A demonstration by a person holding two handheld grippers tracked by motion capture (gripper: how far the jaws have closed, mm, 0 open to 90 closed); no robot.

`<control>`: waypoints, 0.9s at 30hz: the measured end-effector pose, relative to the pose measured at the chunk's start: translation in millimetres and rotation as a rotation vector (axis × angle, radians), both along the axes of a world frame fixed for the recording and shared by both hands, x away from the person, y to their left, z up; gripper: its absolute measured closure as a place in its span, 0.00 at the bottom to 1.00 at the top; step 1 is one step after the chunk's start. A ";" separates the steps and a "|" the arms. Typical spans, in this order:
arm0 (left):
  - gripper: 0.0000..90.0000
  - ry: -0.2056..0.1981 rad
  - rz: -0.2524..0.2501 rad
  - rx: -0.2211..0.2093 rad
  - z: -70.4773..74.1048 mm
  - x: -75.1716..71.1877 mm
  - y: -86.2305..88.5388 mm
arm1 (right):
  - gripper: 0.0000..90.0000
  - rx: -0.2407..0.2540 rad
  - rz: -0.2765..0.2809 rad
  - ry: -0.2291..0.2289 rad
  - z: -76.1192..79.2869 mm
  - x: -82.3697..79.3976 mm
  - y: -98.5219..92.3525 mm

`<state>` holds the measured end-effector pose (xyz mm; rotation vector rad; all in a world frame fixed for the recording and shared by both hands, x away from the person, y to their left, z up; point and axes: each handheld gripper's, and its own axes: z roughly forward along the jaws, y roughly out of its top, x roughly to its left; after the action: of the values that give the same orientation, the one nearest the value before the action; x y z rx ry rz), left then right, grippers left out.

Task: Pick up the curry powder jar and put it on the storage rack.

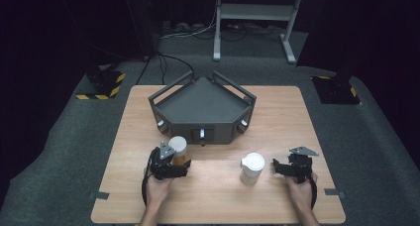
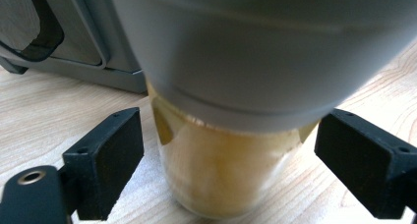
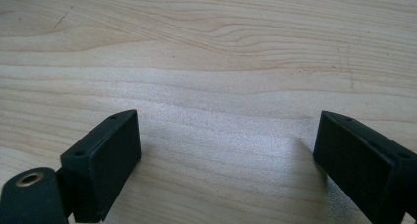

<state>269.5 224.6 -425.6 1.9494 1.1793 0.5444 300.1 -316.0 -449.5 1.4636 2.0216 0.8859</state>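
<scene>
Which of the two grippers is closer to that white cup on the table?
The right gripper is closer: it sits just beside the white cup, jaws open and empty. The left gripper is farther off, its jaws around an amber jar.

Left gripper view: jar lid blurred, cut off by top edge; grey tray cropped in upper left corner. High view: left gripper covers jar's lower left side; forearms cut off at bottom edge.
</scene>
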 end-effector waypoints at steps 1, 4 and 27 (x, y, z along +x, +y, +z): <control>0.13 -0.002 0.001 0.001 0.0 0.3 -0.7 | 0.11 0.001 -0.001 0.000 0.0 0.0 0.1; 0.15 -0.008 0.005 0.002 -0.1 1.2 -2.9 | 0.11 0.000 0.000 0.000 0.0 0.0 0.0; 0.27 -0.026 0.027 0.027 3.8 7.3 -15.7 | 0.11 0.000 0.001 0.000 0.0 0.0 -0.1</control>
<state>276.7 208.9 -421.8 1.9461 1.1892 0.6016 300.2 -316.1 -449.5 1.4630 2.0223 0.8861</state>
